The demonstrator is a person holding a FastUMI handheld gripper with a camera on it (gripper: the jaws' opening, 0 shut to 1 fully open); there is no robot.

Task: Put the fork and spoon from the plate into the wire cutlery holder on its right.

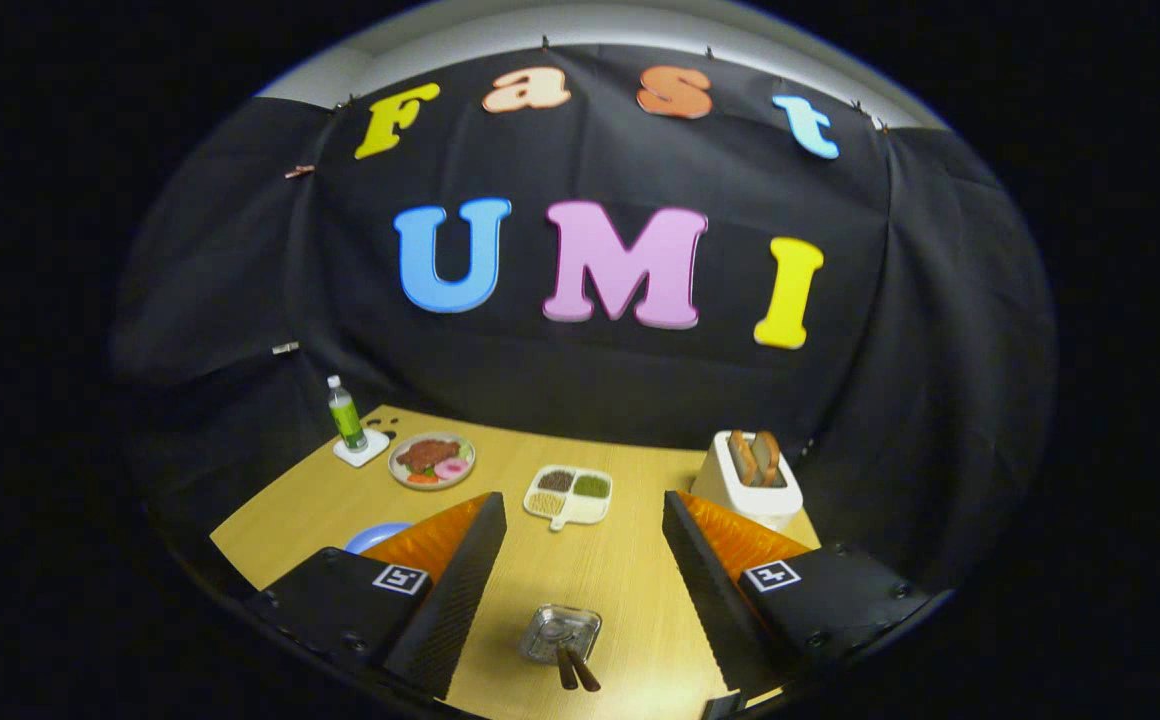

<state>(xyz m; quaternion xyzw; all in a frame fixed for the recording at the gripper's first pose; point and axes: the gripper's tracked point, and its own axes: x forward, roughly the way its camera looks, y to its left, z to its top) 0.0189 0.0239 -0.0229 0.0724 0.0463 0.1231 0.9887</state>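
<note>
Fingers (pixel 585 570) of your gripper stand wide apart, with nothing between them but bare wooden table (pixel 630 570); they hang above the tabletop and touch nothing. Low between the fingers, close to you, sits a small square metal holder (pixel 560 632) with two dark brown handles (pixel 575 668) leaning out of it toward you; you cannot tell from here whether its walls are wire, or which piece of cutlery each handle belongs to. A blue plate (pixel 375 536) peeks out just beside your left finger, mostly hidden behind it, so you cannot tell what lies on it. Beyond the fingertips, near the middle of the table, you see a white divided dish (pixel 568 495) with dark, green and pale grains in its compartments. Farther back on the left is a round plate of food (pixel 431 460), with meat and bright slices on it, and just beside that a green bottle (pixel 345 415) stands upright on a white coaster (pixel 361 450). On the right, just beyond your right finger, a white toaster (pixel 745 485) holds two slices of bread (pixel 753 456) standing in its slots.
</note>
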